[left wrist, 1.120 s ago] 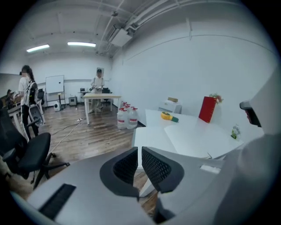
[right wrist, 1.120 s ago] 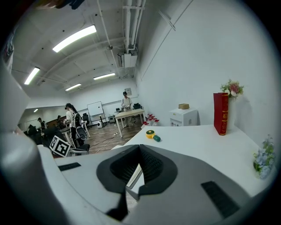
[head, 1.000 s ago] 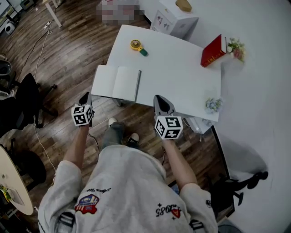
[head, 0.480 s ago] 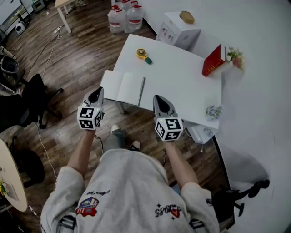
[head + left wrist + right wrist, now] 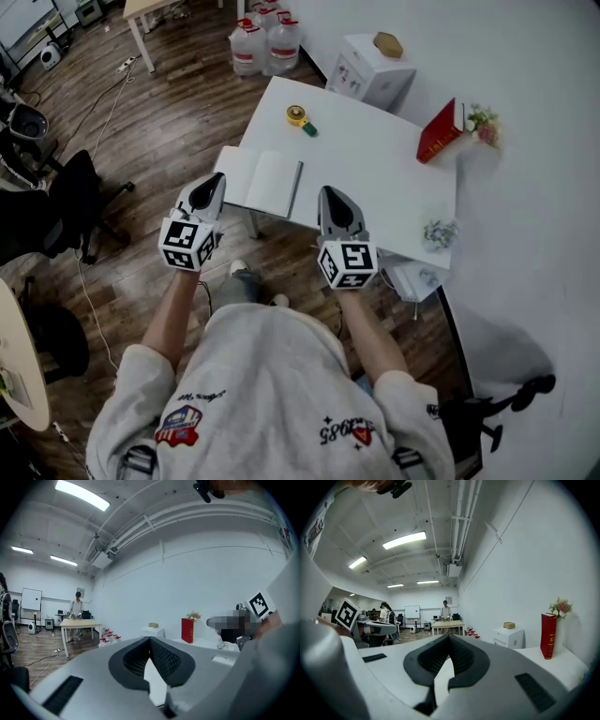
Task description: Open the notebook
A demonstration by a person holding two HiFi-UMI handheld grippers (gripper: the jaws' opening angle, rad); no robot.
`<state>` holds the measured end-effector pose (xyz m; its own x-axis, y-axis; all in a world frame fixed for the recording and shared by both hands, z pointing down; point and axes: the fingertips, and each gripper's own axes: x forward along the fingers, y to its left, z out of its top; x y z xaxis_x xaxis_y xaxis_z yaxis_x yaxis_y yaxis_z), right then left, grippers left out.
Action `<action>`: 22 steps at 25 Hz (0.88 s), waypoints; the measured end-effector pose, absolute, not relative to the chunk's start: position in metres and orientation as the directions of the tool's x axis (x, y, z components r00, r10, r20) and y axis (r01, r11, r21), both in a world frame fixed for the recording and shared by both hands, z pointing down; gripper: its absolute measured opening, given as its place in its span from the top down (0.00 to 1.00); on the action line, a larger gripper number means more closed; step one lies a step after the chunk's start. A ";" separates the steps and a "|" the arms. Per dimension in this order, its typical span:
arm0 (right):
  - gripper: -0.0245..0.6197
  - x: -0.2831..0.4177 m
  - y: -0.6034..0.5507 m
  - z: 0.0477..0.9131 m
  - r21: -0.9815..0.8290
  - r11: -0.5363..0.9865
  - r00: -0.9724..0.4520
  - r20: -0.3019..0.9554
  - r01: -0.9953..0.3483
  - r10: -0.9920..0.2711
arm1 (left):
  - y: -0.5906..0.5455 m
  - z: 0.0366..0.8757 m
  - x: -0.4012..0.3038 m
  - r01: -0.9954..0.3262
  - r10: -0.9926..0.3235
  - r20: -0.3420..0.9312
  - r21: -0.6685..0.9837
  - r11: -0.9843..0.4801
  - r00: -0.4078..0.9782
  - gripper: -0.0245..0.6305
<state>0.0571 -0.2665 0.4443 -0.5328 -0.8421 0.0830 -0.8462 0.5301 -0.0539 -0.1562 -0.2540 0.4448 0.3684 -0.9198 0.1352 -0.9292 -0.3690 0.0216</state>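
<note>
Plastic water jugs (image 5: pixel 262 42) stand on the wood floor (image 5: pixel 159 122) beyond the white tabletop (image 5: pixel 375 169). The left gripper (image 5: pixel 215 184) is closed and empty, beside the near left corner. There one notebook (image 5: pixel 267 180) lies open and flat, with one round yellow tape measure (image 5: pixel 298 116) behind it. The right gripper (image 5: pixel 336 199), jaws together on nothing, hangs over the near edge. One red book (image 5: pixel 441 127) stands far right beside flowers (image 5: pixel 486 120)

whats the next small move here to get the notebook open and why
Probably ease the left gripper forward over the notebook and part its jaws. It and the right gripper are shut, empty and short of the table, and the notebook lies untouched at the near left corner, nearest the left one.
</note>
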 end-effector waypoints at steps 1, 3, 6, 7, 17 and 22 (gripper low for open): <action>0.97 0.057 -0.265 0.444 -0.053 0.530 -0.532 0.082 -0.846 -0.842 | -0.252 0.444 -0.155 -0.928 -0.920 0.130 0.023 -0.371 0.371 0.96; 0.97 0.059 -0.262 0.444 -0.055 0.530 -0.533 0.084 -0.846 -0.842 | -0.248 0.445 -0.153 -0.927 -0.919 0.123 0.029 -0.374 0.374 0.96; 0.97 0.062 -0.257 0.446 -0.058 0.526 -0.529 0.087 -0.848 -0.844 | -0.244 0.447 -0.151 -0.926 -0.918 0.122 0.038 -0.376 0.377 0.96; 0.97 0.063 -0.255 0.446 -0.056 0.524 -0.527 0.086 -0.850 -0.845 | -0.243 0.448 -0.150 -0.926 -0.917 0.124 0.041 -0.376 0.379 0.96; 0.97 0.072 -0.247 0.454 -0.064 0.515 -0.519 0.098 -0.855 -0.849 | -0.235 0.465 -0.145 -0.924 -0.912 0.151 0.068 -0.376 0.382 0.96; 0.97 0.079 -0.246 0.459 -0.063 0.507 -0.511 0.116 -0.860 -0.852 | -0.233 0.475 -0.139 -0.921 -0.904 0.172 0.076 -0.383 0.390 0.96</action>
<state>0.0788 -0.2462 0.4595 -0.5105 -0.8520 0.1156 -0.8598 0.5067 -0.0628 -0.1386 -0.2331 0.4753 0.3903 -0.9045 0.1720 -0.9207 -0.3828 0.0763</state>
